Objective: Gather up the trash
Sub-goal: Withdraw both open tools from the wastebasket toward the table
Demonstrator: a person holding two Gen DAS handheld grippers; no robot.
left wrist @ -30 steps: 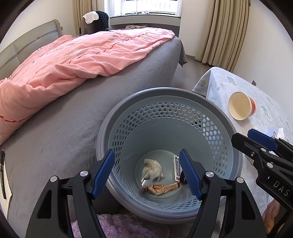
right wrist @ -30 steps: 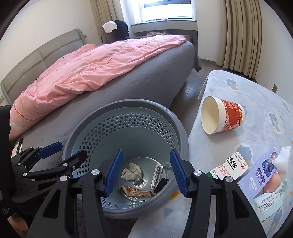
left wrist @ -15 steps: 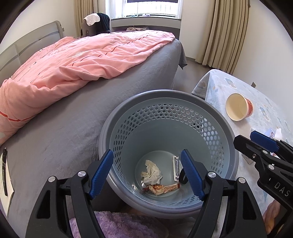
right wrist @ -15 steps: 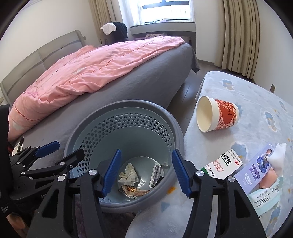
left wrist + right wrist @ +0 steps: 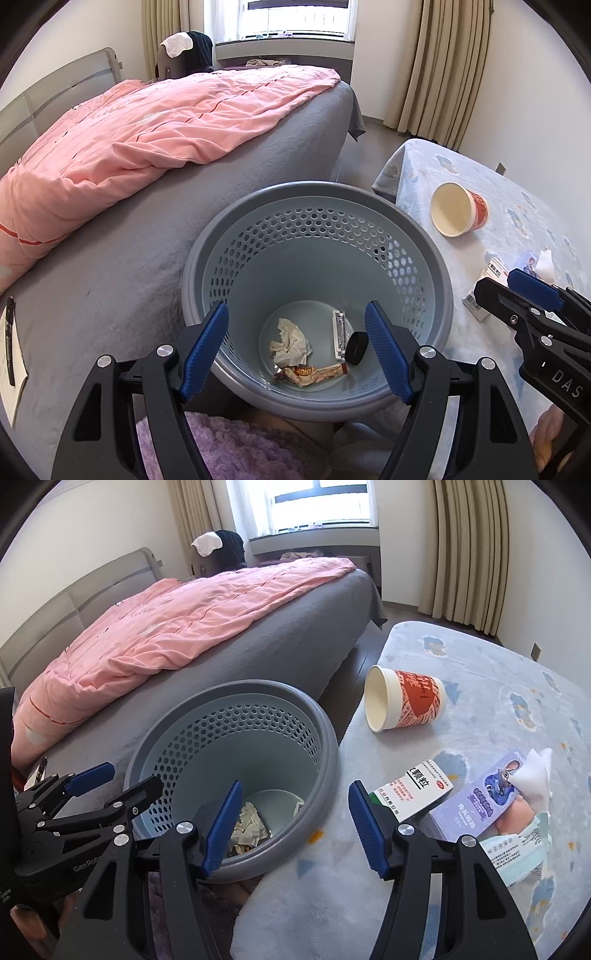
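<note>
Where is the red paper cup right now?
The red paper cup lies tipped on its side on the blue-patterned blanket, to the right of the grey basket in both views. The white medicine box lies nearer the camera.

A grey-rimmed, pale blue basket (image 5: 436,266) dotted with holes. Inside lie a crumpled white tissue (image 5: 290,341), a red-and-tan wrapper (image 5: 314,373) and a black cap (image 5: 356,348). A salmon pink quilt (image 5: 147,136) with thin red stripes covers a grey bed (image 5: 110,266). The desk (image 5: 480,672) cloth is pale blue with darker blue patches. A cup (image 5: 404,703) is cream inside, red and white outside.
</note>
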